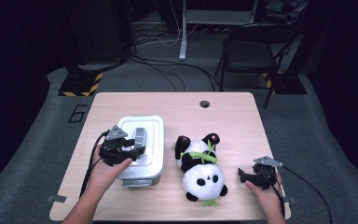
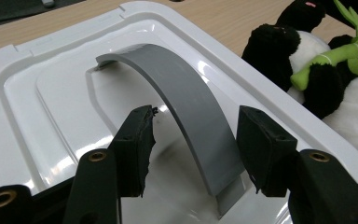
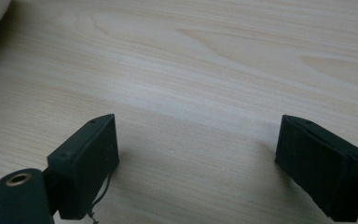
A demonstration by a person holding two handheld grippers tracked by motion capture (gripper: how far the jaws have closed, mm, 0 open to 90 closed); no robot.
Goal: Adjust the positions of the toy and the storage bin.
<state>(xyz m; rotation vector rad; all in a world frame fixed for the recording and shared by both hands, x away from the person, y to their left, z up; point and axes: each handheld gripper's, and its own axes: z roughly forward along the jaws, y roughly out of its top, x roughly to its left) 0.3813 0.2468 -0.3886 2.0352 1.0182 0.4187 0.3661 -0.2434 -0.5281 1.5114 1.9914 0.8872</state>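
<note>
Black jaws of the left gripper [image 2: 193, 140] stand apart astride the grey handle [image 2: 186, 107] of the white box lid [image 2: 37, 107], apparently untouched, while the right gripper [image 3: 198, 158], spread wide, hovers over bare bench [image 3: 214, 56]; no readable writing.

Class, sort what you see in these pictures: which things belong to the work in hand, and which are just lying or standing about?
In the job:
- left gripper, fingers open either side of the grey handle
- white lidded box

Just about:
- panda plush toy, lying beside the box
- right gripper, open over bare table
- folding chair behind the table
</note>
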